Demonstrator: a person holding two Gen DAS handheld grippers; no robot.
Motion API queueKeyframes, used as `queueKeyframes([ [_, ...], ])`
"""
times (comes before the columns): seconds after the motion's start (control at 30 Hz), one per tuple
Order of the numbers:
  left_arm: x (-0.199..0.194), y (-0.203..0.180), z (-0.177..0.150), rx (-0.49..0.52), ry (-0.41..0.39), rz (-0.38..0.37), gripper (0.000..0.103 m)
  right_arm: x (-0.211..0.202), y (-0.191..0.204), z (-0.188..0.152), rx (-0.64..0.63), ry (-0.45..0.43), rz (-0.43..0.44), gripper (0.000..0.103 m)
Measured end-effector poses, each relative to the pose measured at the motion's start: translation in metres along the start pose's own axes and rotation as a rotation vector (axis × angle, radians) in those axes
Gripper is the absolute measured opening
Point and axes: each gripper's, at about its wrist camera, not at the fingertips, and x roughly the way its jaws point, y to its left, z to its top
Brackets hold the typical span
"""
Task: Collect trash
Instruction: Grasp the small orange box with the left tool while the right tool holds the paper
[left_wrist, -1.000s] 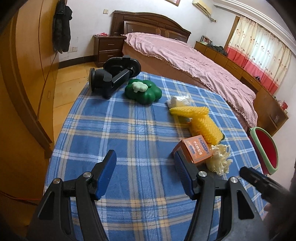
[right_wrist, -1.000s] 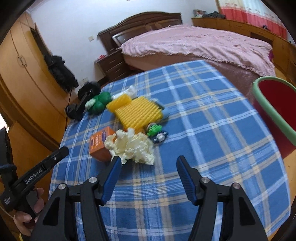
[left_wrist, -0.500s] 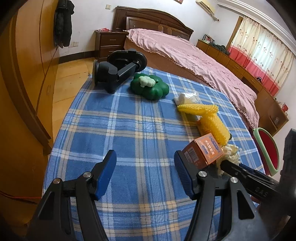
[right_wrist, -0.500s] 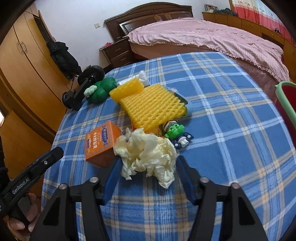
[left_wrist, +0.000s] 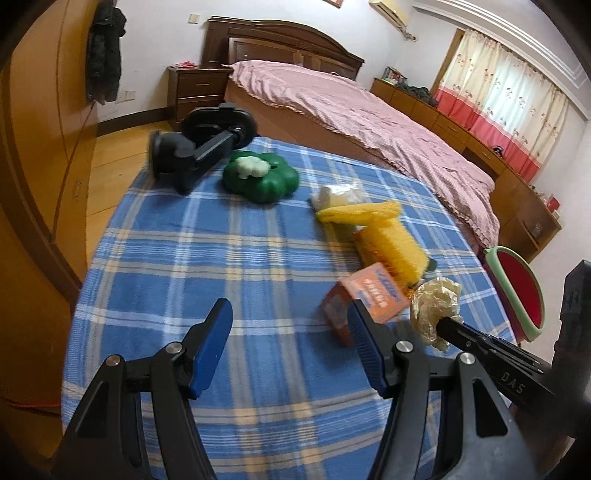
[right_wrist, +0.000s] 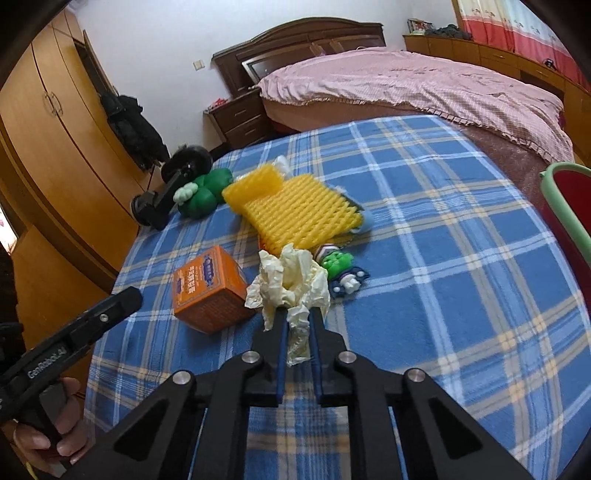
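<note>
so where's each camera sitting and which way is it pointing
Left wrist: sits on the left tongs, low over the near left of the plaid table, looking across it toward the bed; its own open blue fingers show, plus the right tongs entering at right.
Right wrist: sits on the right tongs, looking across the table toward the wardrobe; its fingers are shut on the crumpled paper; the left tongs and a hand show lower left.
Shared: orange box, yellow foam net, green toy, red bin.
</note>
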Motion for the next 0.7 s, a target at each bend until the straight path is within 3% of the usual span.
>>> queueKeyframes([
  [0.33, 0.011, -0.039, 0.002, 0.049, 0.016, -0.025, 0.065, -0.044, -0.024, 0.003, 0.069, -0.114, -0.002, 0.012],
  [0.43, 0.018, -0.053, 0.004, 0.058, 0.031, -0.04, 0.07, -0.052, -0.03, 0.004, 0.083, -0.141, -0.011, 0.012],
  [0.7, 0.04, -0.072, 0.005, 0.059, 0.074, 0.034, 0.07, -0.059, -0.048, 0.002, 0.119, -0.156, -0.015, 0.012],
])
